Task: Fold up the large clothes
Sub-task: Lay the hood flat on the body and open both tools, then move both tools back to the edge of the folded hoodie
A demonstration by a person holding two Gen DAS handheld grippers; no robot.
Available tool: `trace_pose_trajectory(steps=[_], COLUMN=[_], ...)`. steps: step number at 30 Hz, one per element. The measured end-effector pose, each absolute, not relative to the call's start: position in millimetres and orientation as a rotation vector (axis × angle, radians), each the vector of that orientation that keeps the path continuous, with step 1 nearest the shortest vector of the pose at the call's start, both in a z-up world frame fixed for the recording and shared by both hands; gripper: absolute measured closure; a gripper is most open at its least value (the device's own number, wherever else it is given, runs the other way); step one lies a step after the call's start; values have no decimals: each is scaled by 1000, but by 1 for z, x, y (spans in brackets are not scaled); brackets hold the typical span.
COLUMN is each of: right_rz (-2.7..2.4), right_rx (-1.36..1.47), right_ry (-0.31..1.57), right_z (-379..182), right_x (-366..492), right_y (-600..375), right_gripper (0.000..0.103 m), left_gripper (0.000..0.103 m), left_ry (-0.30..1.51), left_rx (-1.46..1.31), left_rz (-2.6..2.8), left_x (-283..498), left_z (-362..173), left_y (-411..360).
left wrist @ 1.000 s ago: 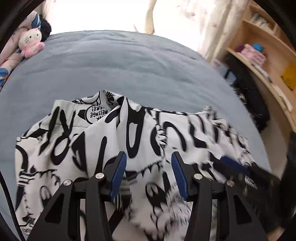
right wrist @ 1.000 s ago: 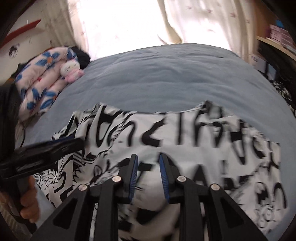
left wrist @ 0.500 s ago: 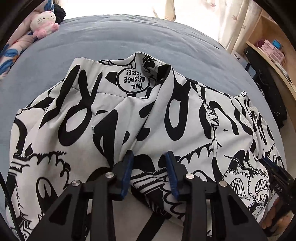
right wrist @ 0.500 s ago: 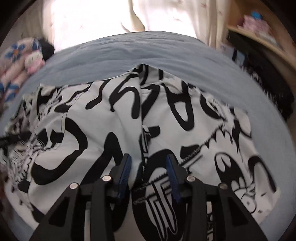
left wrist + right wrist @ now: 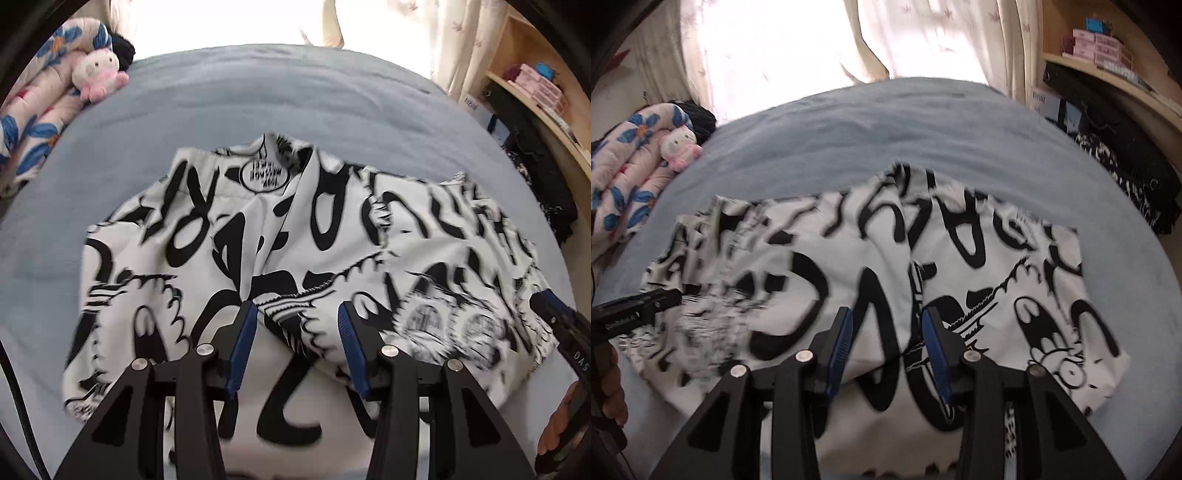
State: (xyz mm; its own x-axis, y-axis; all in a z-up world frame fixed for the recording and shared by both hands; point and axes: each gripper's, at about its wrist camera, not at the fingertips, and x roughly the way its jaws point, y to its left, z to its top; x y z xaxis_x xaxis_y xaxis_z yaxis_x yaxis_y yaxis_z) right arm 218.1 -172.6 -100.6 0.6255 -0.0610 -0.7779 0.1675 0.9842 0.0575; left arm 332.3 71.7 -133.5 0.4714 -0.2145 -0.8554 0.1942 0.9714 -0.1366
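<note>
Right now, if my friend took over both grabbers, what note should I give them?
Left gripper: jaws apart over the near edge of the white garment with bold black cartoon lettering, cloth bunched between them, pads not pressing; they have just been opening.
Right gripper: jaws apart the same way over a fold of that garment, nothing clamped.
The garment lies rumpled on the grey-blue bed cover, collar label at the far side. A pink plush toy sits at the far left corner.
Done: garment laid out, partly gathered.
Left: probably smooth it, then make the folds.
</note>
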Motion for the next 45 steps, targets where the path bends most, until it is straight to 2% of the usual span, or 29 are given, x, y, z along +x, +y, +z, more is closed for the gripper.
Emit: trace_pose_trajectory(steps=[6, 13, 21, 23, 34, 40, 45], right_rz=[-75, -54, -26, -11, 0, -20, -49], right_rx=[145, 111, 71, 78, -14, 11, 19], right_ry=[784, 671, 570, 562, 627, 723, 767], right_z=[-37, 31, 73, 73, 36, 2, -24], right_x=[175, 113, 47, 34, -9, -6, 6], right_y=[-162, -142, -120, -116, -86, -95, -102], right_gripper=[63, 63, 63, 59, 58, 56, 56], left_gripper=[56, 44, 41, 40, 36, 36, 36], left_ry=[966, 858, 793, 784, 828, 942, 1072], left_rx=[23, 41, 16, 19, 52, 0, -150], left_rz=[-237, -227, -232, -229, -216, -236, -243], left_x=[283, 227, 161, 146, 99, 99, 113], left_z=[-77, -15, 26, 29, -3, -51, -105], left_y=[85, 97, 120, 124, 139, 151, 169])
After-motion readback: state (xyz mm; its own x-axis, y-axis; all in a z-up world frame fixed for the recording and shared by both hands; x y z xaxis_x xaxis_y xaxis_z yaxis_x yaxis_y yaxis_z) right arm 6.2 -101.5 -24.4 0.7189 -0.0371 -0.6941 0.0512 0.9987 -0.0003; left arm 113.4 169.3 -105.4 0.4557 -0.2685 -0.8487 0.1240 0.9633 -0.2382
